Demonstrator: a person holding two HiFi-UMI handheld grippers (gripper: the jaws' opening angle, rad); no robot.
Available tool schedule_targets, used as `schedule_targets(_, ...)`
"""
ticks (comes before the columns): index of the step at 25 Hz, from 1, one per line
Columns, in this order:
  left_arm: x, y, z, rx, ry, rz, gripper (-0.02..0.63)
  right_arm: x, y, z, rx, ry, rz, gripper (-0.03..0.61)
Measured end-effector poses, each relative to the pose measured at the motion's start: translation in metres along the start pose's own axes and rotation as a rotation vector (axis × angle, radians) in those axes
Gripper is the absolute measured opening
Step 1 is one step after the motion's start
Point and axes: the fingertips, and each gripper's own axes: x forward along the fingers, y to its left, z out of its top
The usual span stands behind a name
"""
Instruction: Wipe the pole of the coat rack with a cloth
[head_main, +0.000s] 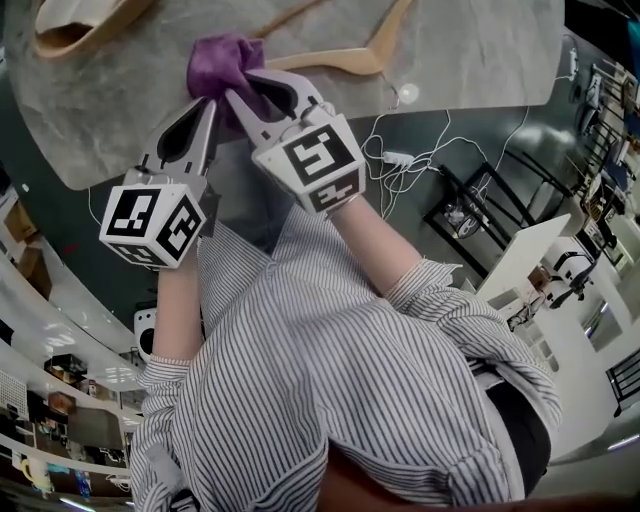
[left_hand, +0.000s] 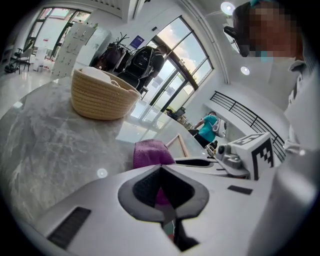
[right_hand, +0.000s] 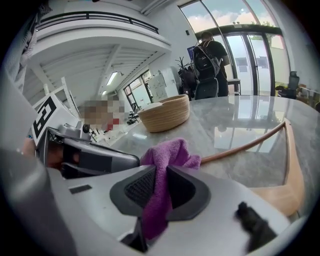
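Right gripper (head_main: 243, 86): my jaws clamp the purple cloth (head_main: 222, 58) at the table's (head_main: 470, 50) near edge.
Left gripper (head_main: 203, 108): my jaws closed, empty, just left of it.
Done: cloth gripped.
Remaining: all wiping; pole unseen.

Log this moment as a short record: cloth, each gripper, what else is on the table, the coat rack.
cloth: purple, bunched, over the grey table
right gripper: jaws closed on the cloth, a fold hanging down between them
left gripper: jaws together, tip right at the cloth; whether it nips an edge cannot be told
also on table: woven basket, wooden hanger beside the cloth
coat rack pole: not in view
wiping: not yet begun
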Motion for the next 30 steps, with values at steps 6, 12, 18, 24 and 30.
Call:
schedule_targets(6, 0.012, -0.006, 0.001, 0.025, 0.021, -0.014, 0.008, -0.001, -0.009, -0.004, 0.025, -0.005, -0.011, 0.067)
schedule_targets(12, 0.019, -0.012, 0.001, 0.059, 0.049, -0.036, 0.008, -0.003, -0.011, -0.004, 0.066, -0.022, -0.019, 0.067)
schedule_targets(18, 0.028, -0.021, 0.0, 0.078, 0.074, -0.062, 0.008, -0.014, -0.023, -0.005, 0.081, -0.034, -0.05, 0.067)
schedule_targets(24, 0.041, -0.038, -0.001, 0.109, 0.108, -0.105, 0.008, -0.033, -0.042, -0.01, 0.134, -0.057, -0.113, 0.067)
schedule_targets(30, 0.061, -0.061, -0.003, 0.158, 0.149, -0.159, 0.008, -0.053, -0.07, -0.016, 0.182, -0.08, -0.188, 0.067)
